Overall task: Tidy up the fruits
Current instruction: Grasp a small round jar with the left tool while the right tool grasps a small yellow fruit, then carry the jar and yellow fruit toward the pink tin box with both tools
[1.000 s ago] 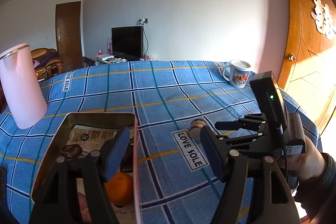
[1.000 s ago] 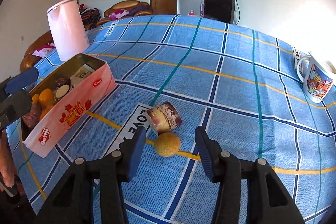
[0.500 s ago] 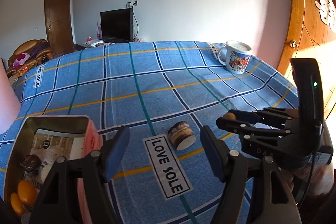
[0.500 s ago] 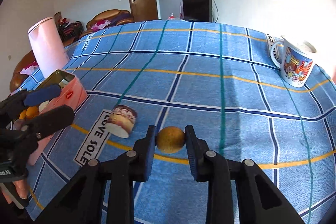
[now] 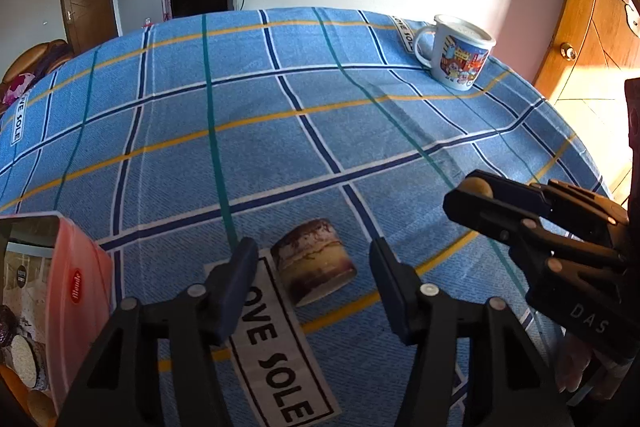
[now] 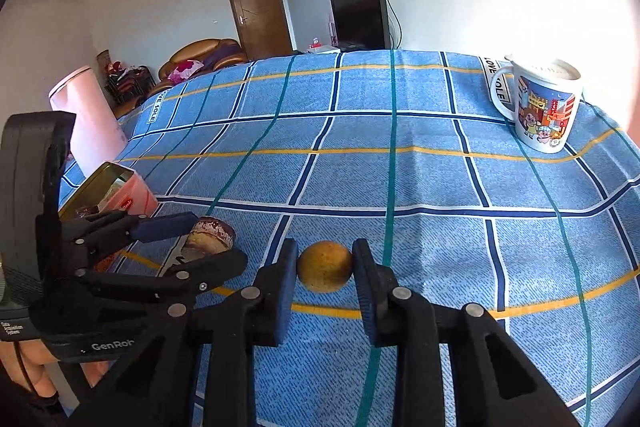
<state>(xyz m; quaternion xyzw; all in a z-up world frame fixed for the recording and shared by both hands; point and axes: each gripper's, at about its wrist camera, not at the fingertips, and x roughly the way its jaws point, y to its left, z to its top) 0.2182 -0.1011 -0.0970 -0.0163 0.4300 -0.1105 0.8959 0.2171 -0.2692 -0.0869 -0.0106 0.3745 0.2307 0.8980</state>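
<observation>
Fruit (image 6: pixel 325 266), small, round and yellow-brown, sits clamped between your right gripper (image 6: pixel 325 273)'s pads just over the blue checked tablecloth (image 6: pixel 420 187). Your left gripper (image 5: pixel 312 269) has just been closing, its pads flanking but not touching the small layered cake (image 5: pixel 314 267) lying on its side beside the pink tin (image 5: pixel 80 279), which holds more fruit and snacks.

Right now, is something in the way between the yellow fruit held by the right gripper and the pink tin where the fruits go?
Yes. The left gripper and the small cake between its open fingers sit between the yellow fruit, gripped by the right gripper, and the pink tin.
</observation>
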